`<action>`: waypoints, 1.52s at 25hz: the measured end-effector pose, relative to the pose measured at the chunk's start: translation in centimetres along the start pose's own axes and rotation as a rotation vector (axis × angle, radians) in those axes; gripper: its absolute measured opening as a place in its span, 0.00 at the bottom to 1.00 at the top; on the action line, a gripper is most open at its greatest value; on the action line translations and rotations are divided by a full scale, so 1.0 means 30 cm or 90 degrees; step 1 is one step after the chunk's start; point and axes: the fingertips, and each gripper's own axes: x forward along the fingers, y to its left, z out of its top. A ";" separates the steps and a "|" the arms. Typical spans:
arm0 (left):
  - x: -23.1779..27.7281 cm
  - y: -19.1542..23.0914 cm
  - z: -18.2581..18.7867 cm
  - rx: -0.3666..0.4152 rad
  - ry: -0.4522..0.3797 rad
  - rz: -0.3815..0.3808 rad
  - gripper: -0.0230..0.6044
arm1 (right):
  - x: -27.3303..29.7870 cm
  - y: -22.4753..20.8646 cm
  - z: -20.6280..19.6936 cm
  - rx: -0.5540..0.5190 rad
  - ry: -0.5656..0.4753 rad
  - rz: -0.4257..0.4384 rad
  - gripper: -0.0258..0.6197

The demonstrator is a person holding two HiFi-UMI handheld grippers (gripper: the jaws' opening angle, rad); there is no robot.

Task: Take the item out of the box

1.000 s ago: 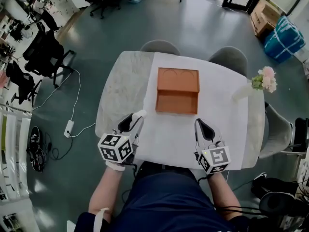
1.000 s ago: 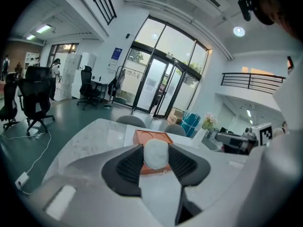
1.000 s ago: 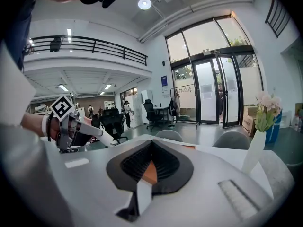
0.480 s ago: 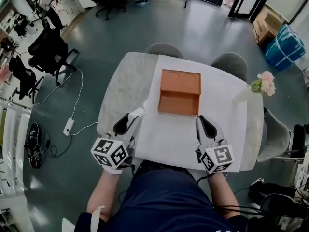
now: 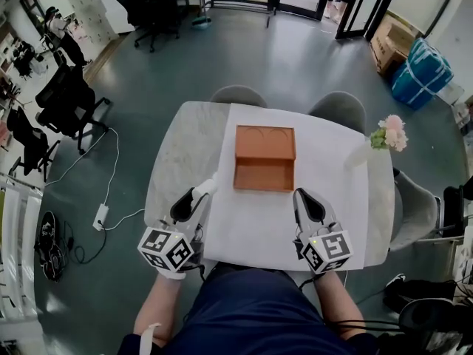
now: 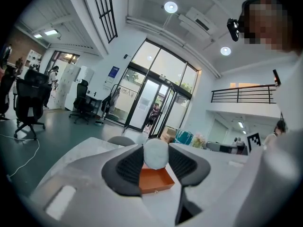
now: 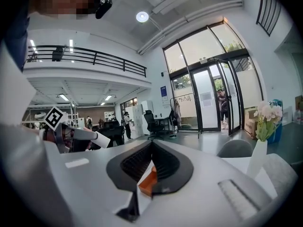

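2 grippers hover at the near edge of the counter [image 5: 181,139], with the orange box [image 5: 264,157] sitting open on a white cloth [image 5: 329,172] beyond and between them. Left of the box and nearer the person, the left gripper [image 5: 198,194] has its fingers clamped on a small pale roundish item [image 6: 156,153]. So the item's outside the box, held just above the cloth's left edge. Right of the box and again nearer the person, the right gripper [image 5: 305,198] has its fingers closed together at the tips with nothing between them. Its own view only shows a sliver of the box through the gap. Further right of the box, near the counter's far right edge, there's 1 pale vase of pink flowers [image 5: 386,133].
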 end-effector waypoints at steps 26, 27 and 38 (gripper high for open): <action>0.096 0.001 -0.030 0.004 0.030 -0.014 0.31 | 0.005 -0.060 0.009 0.013 -0.005 -0.018 0.04; 0.097 0.002 -0.033 0.004 0.030 -0.013 0.31 | 0.006 -0.060 0.006 0.014 -0.005 -0.017 0.04; 0.110 0.003 -0.047 0.004 0.033 -0.017 0.31 | 0.016 -0.053 -0.008 0.006 0.007 -0.010 0.04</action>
